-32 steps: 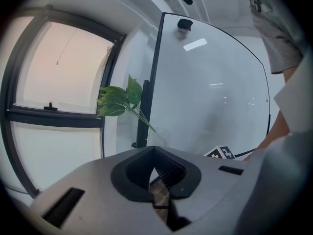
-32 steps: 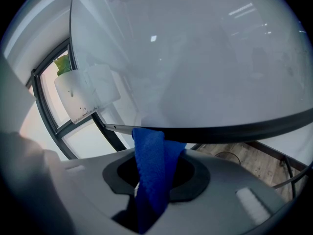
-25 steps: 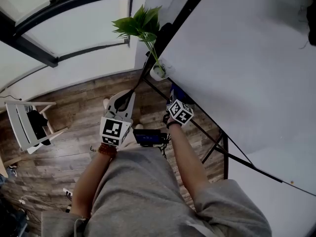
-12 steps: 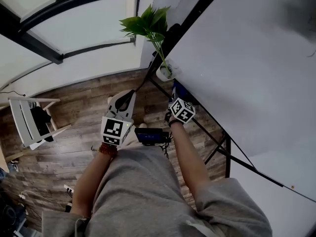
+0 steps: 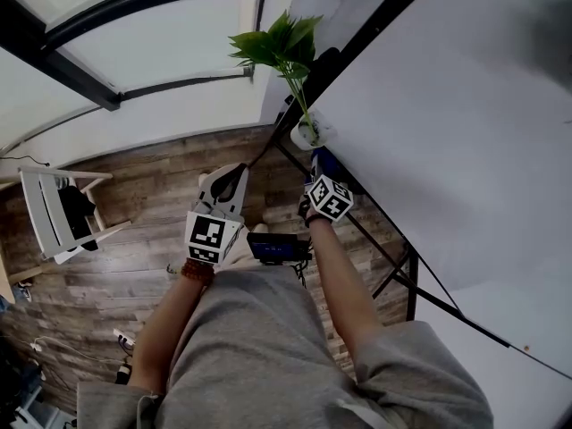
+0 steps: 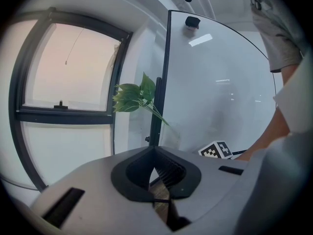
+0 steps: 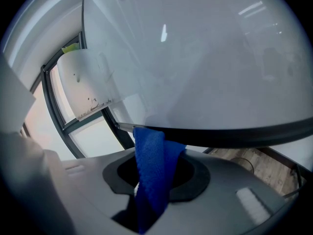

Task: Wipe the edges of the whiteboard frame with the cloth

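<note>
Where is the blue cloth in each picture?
Head view: the blue cloth peeks out near the middle, just ahead of the right hand-held gripper.
Left gripper view: not in it.
Right gripper view: bottom middle, pinched between the jaws.
Shared landmark: the whiteboard's black frame.

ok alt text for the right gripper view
The right gripper holds a blue cloth up at the dark lower frame edge of a whiteboard, whose white surface fills most of the view; a dark-framed window shows at left.
</note>
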The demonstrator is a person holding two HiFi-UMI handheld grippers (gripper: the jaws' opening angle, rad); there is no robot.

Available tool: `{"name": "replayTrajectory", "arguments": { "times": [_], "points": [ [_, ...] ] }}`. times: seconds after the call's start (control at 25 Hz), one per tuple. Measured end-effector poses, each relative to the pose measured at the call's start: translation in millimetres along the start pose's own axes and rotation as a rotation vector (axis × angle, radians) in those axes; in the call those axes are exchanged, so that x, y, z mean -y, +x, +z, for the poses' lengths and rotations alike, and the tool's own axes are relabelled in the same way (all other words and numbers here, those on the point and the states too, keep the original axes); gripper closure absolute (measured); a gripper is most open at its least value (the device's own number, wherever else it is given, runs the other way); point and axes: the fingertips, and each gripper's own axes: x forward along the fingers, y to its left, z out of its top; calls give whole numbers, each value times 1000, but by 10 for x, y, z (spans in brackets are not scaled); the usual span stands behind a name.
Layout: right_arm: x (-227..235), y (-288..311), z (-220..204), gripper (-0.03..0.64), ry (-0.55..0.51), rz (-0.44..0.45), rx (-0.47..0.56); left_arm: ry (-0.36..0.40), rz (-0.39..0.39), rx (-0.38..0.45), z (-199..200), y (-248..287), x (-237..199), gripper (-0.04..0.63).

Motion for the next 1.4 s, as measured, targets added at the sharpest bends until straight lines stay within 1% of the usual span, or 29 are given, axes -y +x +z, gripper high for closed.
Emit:
{"name": "replayTrajectory", "arguments": {
  "times": [0.16,0.52,0.72,0.92,1.08,1.16,1.2,1.4],
  "points": [
    [-69,67,-7,488,-23,17,6,0,10,-1,-21,-15,-30,587],
    [-273,230,5,488,-88,94,7,1,14,-29,-123,-33,-28,586],
    [-305,253,28,488,-50,102,35,-6,24,-15,-65,-32,-28,586],
    [-404,342,21,488,-64,128,28,-13,44,-16,-83,-58,-74,586],
    [-442,332,31,488,-54,153,36,-21,46,-10,-52,-69,-65,586],
    [-519,314,-18,486,-82,198,19,-18,45,-10,-35,-87,-67,587],
    [-584,308,-79,486,-113,239,-4,-19,46,-11,-34,-89,-72,586],
    [-1027,101,-626,483,-321,535,-196,-25,49,3,-4,-31,-62,586]
  ]
}}
